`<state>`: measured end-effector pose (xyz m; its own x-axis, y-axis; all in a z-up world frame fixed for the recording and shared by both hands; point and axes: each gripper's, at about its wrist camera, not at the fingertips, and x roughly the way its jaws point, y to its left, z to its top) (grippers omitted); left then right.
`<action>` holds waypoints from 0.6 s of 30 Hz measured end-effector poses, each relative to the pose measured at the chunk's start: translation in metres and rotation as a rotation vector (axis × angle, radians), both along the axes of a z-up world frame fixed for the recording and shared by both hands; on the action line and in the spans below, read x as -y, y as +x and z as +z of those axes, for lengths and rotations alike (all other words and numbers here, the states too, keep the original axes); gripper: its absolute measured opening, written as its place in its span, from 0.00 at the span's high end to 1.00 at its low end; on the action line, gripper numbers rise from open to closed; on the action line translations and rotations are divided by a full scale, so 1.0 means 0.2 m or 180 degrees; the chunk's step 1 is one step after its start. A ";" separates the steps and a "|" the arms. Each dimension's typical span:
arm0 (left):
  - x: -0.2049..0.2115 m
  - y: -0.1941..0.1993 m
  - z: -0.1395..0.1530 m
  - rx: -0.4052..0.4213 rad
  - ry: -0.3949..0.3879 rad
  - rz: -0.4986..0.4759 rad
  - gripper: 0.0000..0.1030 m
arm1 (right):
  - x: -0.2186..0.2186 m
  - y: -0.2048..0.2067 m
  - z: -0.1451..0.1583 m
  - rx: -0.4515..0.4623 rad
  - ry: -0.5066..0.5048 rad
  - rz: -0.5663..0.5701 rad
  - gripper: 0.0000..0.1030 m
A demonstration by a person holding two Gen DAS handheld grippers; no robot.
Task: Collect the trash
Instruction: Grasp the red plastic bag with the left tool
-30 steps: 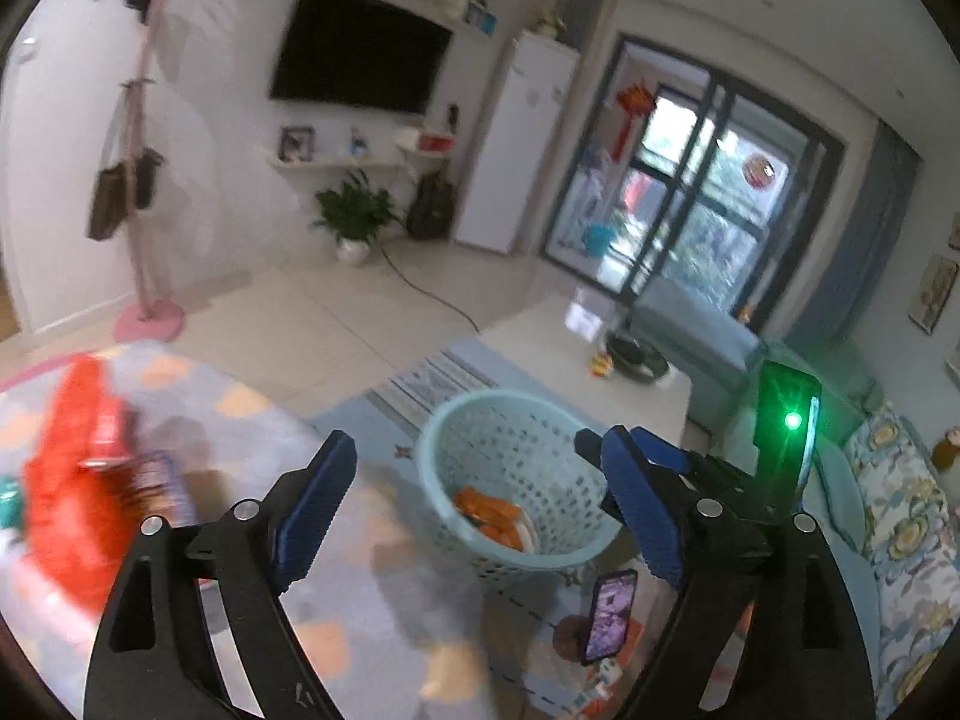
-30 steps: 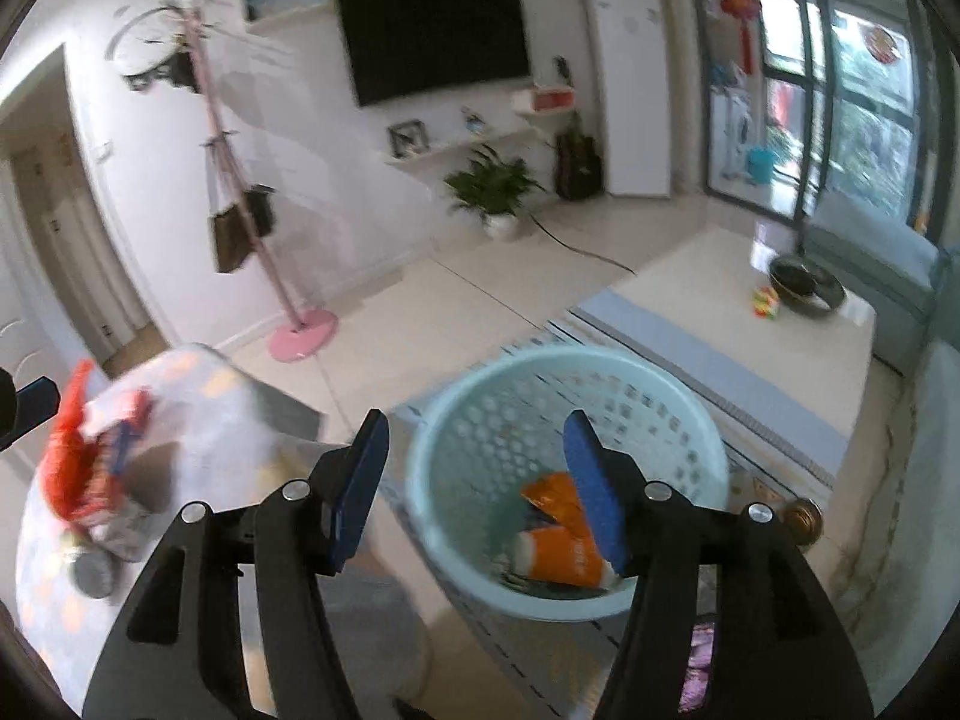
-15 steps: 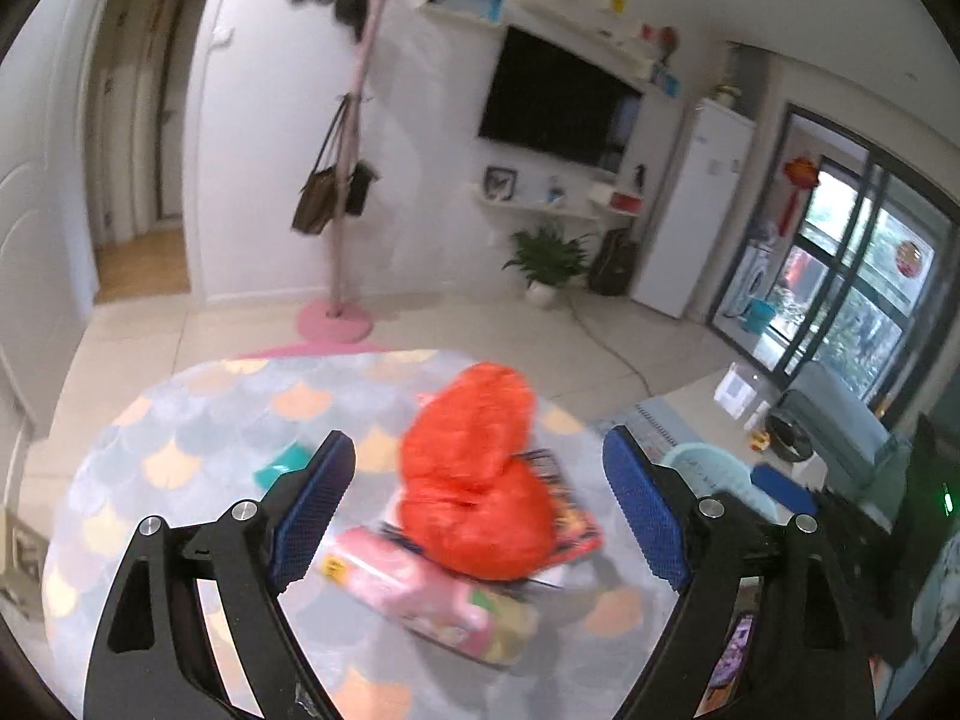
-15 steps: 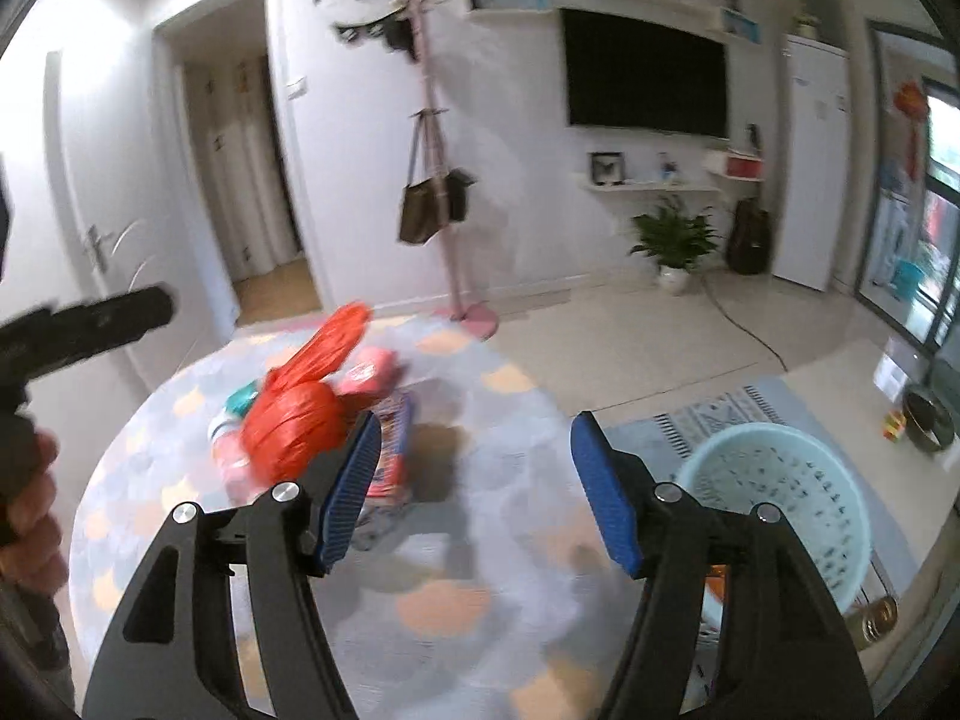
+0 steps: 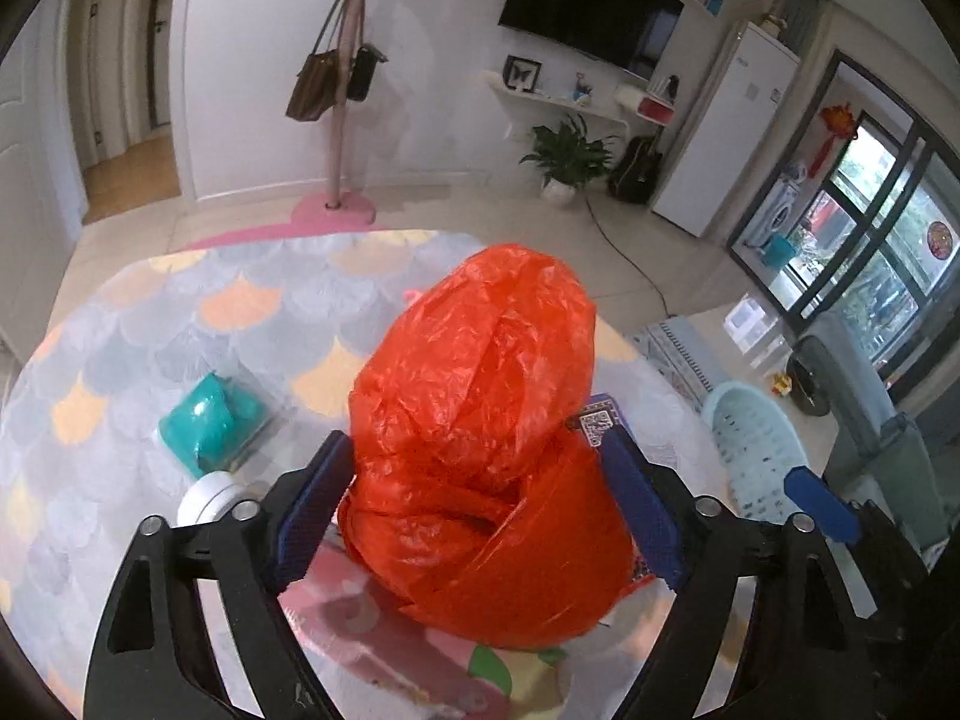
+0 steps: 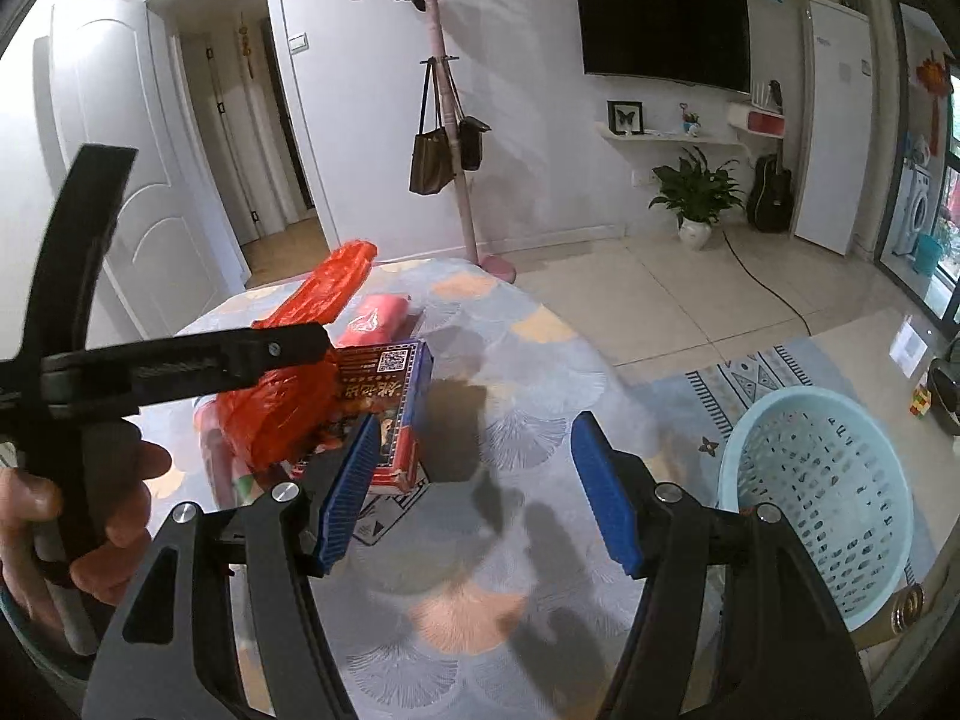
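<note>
A crumpled red plastic bag (image 5: 480, 438) lies on the round patterned table (image 5: 180, 312). My left gripper (image 5: 480, 516) is open with its blue pads on either side of the bag's lower part. The bag also shows in the right wrist view (image 6: 282, 402), next to a red and blue carton (image 6: 390, 408). My right gripper (image 6: 474, 492) is open and empty over the table, right of the carton. A light blue basket (image 6: 822, 504) stands on the floor at the right; it also shows in the left wrist view (image 5: 756, 444).
A teal packet (image 5: 210, 426) and a white cap (image 5: 210, 498) lie left of the bag. A pink packet (image 5: 384, 648) lies under it and also shows in the right wrist view (image 6: 375, 321). A coat stand (image 6: 444, 120) stands beyond the table.
Both grippers swung from the basket back over the table. My left gripper has closed in on the red bag, which now sits between its open pads.
</note>
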<state>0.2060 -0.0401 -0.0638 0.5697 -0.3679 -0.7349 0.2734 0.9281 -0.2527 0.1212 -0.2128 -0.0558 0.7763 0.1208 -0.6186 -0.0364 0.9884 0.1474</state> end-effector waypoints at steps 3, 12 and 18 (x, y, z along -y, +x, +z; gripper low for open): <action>-0.04 -0.01 0.02 0.0028 -0.0118 -0.0050 0.44 | -0.02 0.03 -0.01 -0.0029 0.0056 0.0069 0.39; -0.21 -0.10 0.07 0.0159 -0.0468 0.0043 0.74 | -0.19 0.09 -0.04 -0.0107 0.0080 0.0311 0.33; -0.33 -0.18 0.19 0.0381 -0.0626 0.0160 0.75 | -0.30 0.18 -0.08 -0.0254 0.0058 0.0303 0.28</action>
<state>0.1693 0.0266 -0.0256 0.6697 -0.4664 -0.5779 0.2669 0.8774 -0.3987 0.1563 -0.1535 -0.0712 0.7091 0.2036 -0.6750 -0.1175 0.9781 0.1716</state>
